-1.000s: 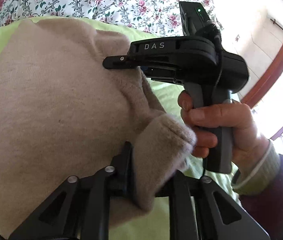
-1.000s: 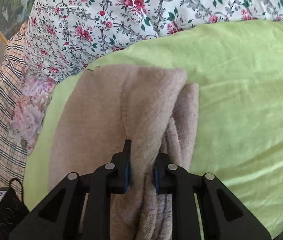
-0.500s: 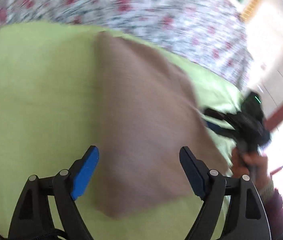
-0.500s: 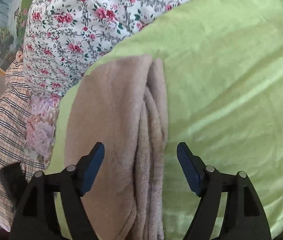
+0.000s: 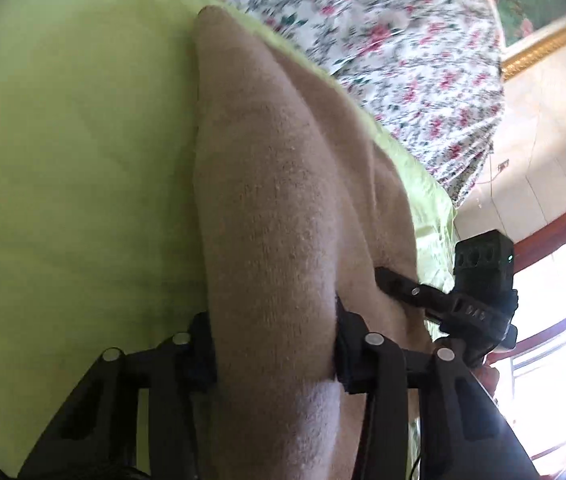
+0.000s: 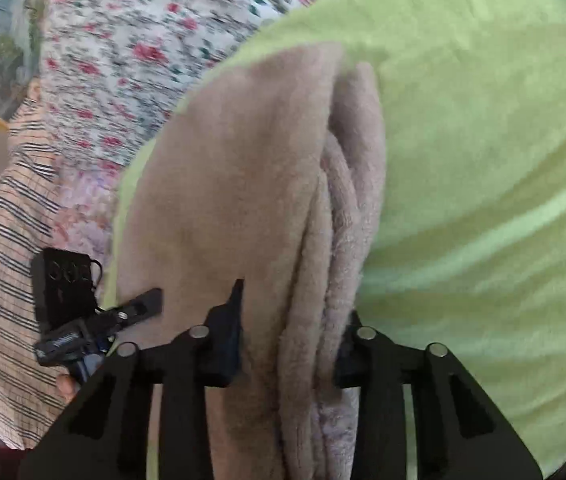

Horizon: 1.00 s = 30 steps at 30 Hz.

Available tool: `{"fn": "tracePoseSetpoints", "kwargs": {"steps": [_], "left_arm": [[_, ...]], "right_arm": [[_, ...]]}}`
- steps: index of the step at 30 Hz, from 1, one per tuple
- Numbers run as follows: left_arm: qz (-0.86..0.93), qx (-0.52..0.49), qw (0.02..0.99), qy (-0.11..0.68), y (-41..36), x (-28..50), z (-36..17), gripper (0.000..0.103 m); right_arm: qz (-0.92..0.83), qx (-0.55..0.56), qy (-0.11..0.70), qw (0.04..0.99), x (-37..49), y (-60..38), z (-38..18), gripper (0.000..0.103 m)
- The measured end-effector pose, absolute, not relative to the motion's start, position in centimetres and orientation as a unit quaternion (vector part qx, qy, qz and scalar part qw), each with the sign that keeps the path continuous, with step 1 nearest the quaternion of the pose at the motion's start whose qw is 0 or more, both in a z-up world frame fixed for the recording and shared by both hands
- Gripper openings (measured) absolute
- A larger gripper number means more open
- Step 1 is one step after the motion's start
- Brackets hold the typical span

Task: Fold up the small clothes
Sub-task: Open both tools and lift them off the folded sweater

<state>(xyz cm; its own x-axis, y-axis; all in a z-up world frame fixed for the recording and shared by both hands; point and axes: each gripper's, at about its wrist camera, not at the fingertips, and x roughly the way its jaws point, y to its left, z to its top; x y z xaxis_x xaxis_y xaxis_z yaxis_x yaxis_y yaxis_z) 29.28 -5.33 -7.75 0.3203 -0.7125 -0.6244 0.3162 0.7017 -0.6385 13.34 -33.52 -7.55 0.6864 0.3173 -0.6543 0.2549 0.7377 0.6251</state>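
Observation:
A folded beige knit garment [image 5: 283, 200] lies on a lime-green cloth [image 5: 63, 140]. My left gripper [image 5: 273, 344] is shut on the near end of the garment, which bulges between its fingers. In the right wrist view the same garment [image 6: 223, 200] shows stacked folded layers along its right side. My right gripper [image 6: 289, 340] is shut on that thick layered near edge. Each gripper shows in the other's view: the right one [image 5: 395, 280] at the garment's right side, the left one [image 6: 143, 304] at its left side.
A floral sheet [image 5: 383, 40] lies beyond the green cloth [image 6: 483, 160], and shows in the right wrist view too [image 6: 143, 40]. A striped fabric [image 6: 7, 240] lies at the left. A bright window with a red-brown frame [image 5: 555, 300] is at the right.
Both grippers let go of the garment and opened half a second ago. Now both have closed again on its near edge, closer to the fabric.

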Motion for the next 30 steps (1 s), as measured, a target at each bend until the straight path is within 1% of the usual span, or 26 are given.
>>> {"fn": "tracePoseSetpoints", "kwargs": {"steps": [5,8,11,14,16,17,18,19,20,21,22,24,27,29,30], "left_arm": [[-0.310,-0.183,0.811,0.461,-0.9,23.9,-4.6,0.042],[-0.298,-0.190,0.819,0.451,3.5,20.1,-3.2,0.042],[-0.279,-0.185,0.827,0.452,6.7,16.9,-2.5,0.042],[-0.258,-0.187,0.827,0.462,9.7,14.4,-3.8,0.042],[-0.244,-0.199,0.820,0.478,11.5,13.5,-5.9,0.042],[-0.237,-0.207,0.816,0.485,11.9,13.5,-7.2,0.045],[-0.235,-0.213,0.813,0.488,12.4,13.4,-8.3,0.050],[-0.239,-0.224,0.810,0.486,12.9,13.3,-9.0,0.051],[-0.244,-0.238,0.806,0.483,13.3,13.3,-9.3,0.054],[-0.245,-0.241,0.805,0.483,13.5,13.3,-9.1,0.058],[-0.240,-0.232,0.810,0.483,13.6,13.4,-8.7,0.060],[-0.224,-0.204,0.828,0.472,13.7,13.6,-7.6,0.065],[-0.211,-0.188,0.846,0.452,14.5,14.7,-6.0,0.067],[-0.196,-0.195,0.850,0.449,15.1,16.2,-5.8,0.067],[-0.189,-0.197,0.851,0.448,15.5,16.9,-5.8,0.067]], "right_arm": [[0.067,0.327,0.385,0.860,12.4,-27.6,-4.5,0.032],[0.106,0.325,0.381,0.859,12.2,-23.8,-4.2,0.032],[0.140,0.318,0.387,0.854,12.4,-19.7,-5.1,0.032],[0.153,0.320,0.409,0.841,12.8,-16.9,-7.5,0.032],[0.148,0.319,0.430,0.832,13.3,-15.8,-9.3,0.032],[0.131,0.305,0.440,0.834,13.3,-15.3,-10.2,0.032],[0.124,0.302,0.443,0.835,13.1,-15.4,-10.6,0.035],[0.123,0.311,0.443,0.832,13.0,-15.5,-11.0,0.039],[0.121,0.324,0.444,0.826,12.8,-15.9,-11.0,0.040],[0.113,0.325,0.447,0.826,12.7,-16.0,-10.8,0.047],[0.098,0.317,0.452,0.828,12.4,-16.2,-10.3,0.055],[0.074,0.295,0.450,0.839,12.0,-16.5,-9.1,0.060],[0.028,0.264,0.424,0.866,12.2,-17.0,-6.6,0.061],[0.031,0.270,0.409,0.871,13.7,-17.3,-5.7,0.060],[0.036,0.278,0.410,0.868,14.9,-17.4,-5.8,0.058]]}}
